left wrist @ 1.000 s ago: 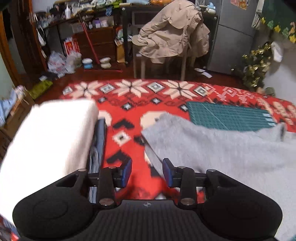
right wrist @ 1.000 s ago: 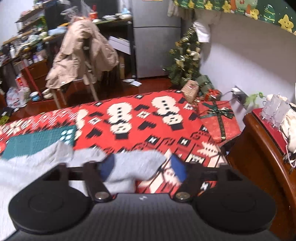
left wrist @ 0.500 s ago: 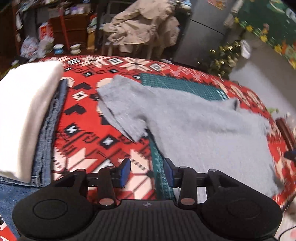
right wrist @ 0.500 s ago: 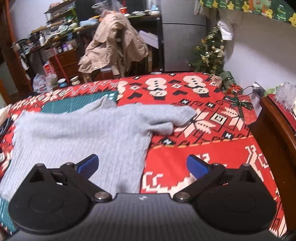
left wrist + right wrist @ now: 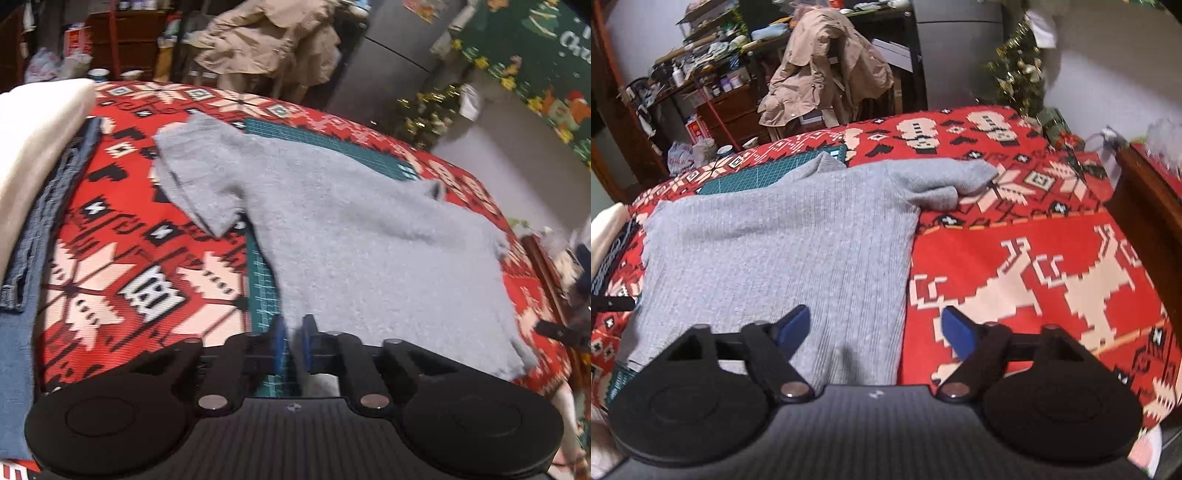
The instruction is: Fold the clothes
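A grey knit sweater (image 5: 369, 240) lies flat on the bed, both short sleeves spread out and its hem towards me. My left gripper (image 5: 293, 343) is at the hem's left corner, its blue pads nearly together with grey fabric pinched between them. In the right wrist view the same sweater (image 5: 775, 251) fills the left half. My right gripper (image 5: 877, 330) hovers wide open over the hem's right corner, one pad above the knit and the other above the blanket.
A red patterned blanket (image 5: 1015, 258) covers the bed, with a green cutting mat (image 5: 264, 295) under the sweater. Folded white cloth (image 5: 33, 147) on jeans (image 5: 18, 314) sits at the left. Behind stand a chair with a beige coat (image 5: 827, 70), a small Christmas tree (image 5: 1019, 74) and a wooden nightstand (image 5: 1145, 192).
Both grippers pulled back from the sleeves to the sweater's near hem. The left gripper's jaws have closed on the hem corner. The right gripper stays open.
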The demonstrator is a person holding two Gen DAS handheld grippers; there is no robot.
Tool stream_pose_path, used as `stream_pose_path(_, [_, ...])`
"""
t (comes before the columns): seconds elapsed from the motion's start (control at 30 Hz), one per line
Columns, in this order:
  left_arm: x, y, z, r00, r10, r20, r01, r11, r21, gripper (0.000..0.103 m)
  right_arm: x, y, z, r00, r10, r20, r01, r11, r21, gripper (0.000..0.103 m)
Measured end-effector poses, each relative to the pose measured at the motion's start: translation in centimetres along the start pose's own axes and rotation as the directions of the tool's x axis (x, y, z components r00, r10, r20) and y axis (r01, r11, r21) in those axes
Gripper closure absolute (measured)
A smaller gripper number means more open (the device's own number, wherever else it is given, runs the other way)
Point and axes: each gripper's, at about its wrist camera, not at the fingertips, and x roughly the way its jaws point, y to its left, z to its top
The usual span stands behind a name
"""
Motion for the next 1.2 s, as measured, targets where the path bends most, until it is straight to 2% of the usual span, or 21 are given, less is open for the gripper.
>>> stream_pose_path(0.2, [0.8,-0.5,0.0,1.0,0.025,-0.015,-0.024,0.999,0.048,0.093,0.0,-0.5,-0.1,1.0,0.003,-0.01,-0.003,1.0,0.021,0.029])
stream_pose_path(0.27, [0.9,-1.0,-0.1,1.0,0.027,-0.016,-0.025,0.997,0.072,0.085,0.1,-0.6,-0.1,1.0,0.005,-0.014,-0.004,1.0,0.022,0.029])
stream_pose_path(0.37, [1.1,-2.2,-0.2,0.998,0.059,-0.019,-0.055,0.988,0.141,0.081,0.2,-0.5,-0.2,1.0,0.003,-0.023,-0.003,1.0,0.014,0.029])
stream_pose_path(0.43, [1.3,-3.4,-0.6,0.994,0.106,-0.013,-0.1,0.968,0.229,0.081,0.2,-0.3,-0.3,1.0,-0.001,-0.027,0.0,1.0,-0.001,0.029])
stream_pose_path(0.5, [1.5,-4.6,-1.0,0.988,0.152,-0.003,-0.144,0.938,0.314,0.086,0.3,-0.1,-0.4,0.999,-0.009,-0.033,0.008,1.0,-0.021,0.029])
stream_pose_path(0.53, [1.6,-5.1,-1.1,0.986,0.166,0.0,-0.156,0.926,0.343,0.092,0.2,0.1,-0.4,0.999,-0.016,-0.036,0.015,0.999,-0.034,0.03])
stream_pose_path(0.57, [1.7,-5.5,-1.2,0.986,0.169,0.001,-0.158,0.922,0.355,0.098,0.2,0.2,-0.4,0.999,-0.024,-0.038,0.022,0.999,-0.046,0.031])
stream_pose_path(0.6, [1.7,-5.6,-1.3,0.985,0.17,0.002,-0.16,0.919,0.361,0.098,0.2,0.2,-0.5,0.999,-0.024,-0.042,0.022,0.998,-0.053,0.037])
stream_pose_path(0.7, [1.6,-5.5,-1.4,0.985,0.17,0.013,-0.164,0.92,0.356,0.099,0.0,-0.3,-0.5,0.998,-0.021,-0.06,0.018,0.999,-0.04,0.05])
stream_pose_path(0.73, [1.4,-5.2,-1.4,0.985,0.174,0.014,-0.168,0.923,0.346,0.099,-0.1,-0.4,-0.5,0.997,-0.023,-0.07,0.02,0.999,-0.037,0.06])
stream_pose_path(0.83, [0.2,-3.7,-1.3,0.98,0.199,0.016,-0.195,0.939,0.283,0.1,-0.2,-1.0,-0.7,0.994,-0.025,-0.103,0.023,0.999,-0.026,0.076])
stream_pose_path(0.9, [-1.0,-2.2,-1.3,0.984,0.179,0.012,-0.177,0.96,0.217,0.1,-0.3,-1.3,-0.9,0.992,-0.021,-0.126,0.019,1.0,-0.019,0.077])
stream_pose_path(1.0, [-2.1,-0.2,-1.3,0.995,0.097,-0.015,-0.094,0.99,0.108,0.1,0.0,-1.8,-1.3,0.987,0.005,-0.159,-0.003,1.0,0.019,0.074])
stream_pose_path(1.1, [-2.2,0.8,-1.3,0.997,0.061,-0.049,-0.059,0.998,0.03,0.095,0.5,-1.8,-1.5,0.984,0.025,-0.175,-0.017,0.999,0.044,0.074])
stream_pose_path(1.2, [-2.5,1.2,-1.6,0.997,0.01,-0.078,-0.011,1.0,-0.02,0.093,0.9,-1.7,-1.4,0.983,0.024,-0.183,-0.016,0.999,0.047,0.074])
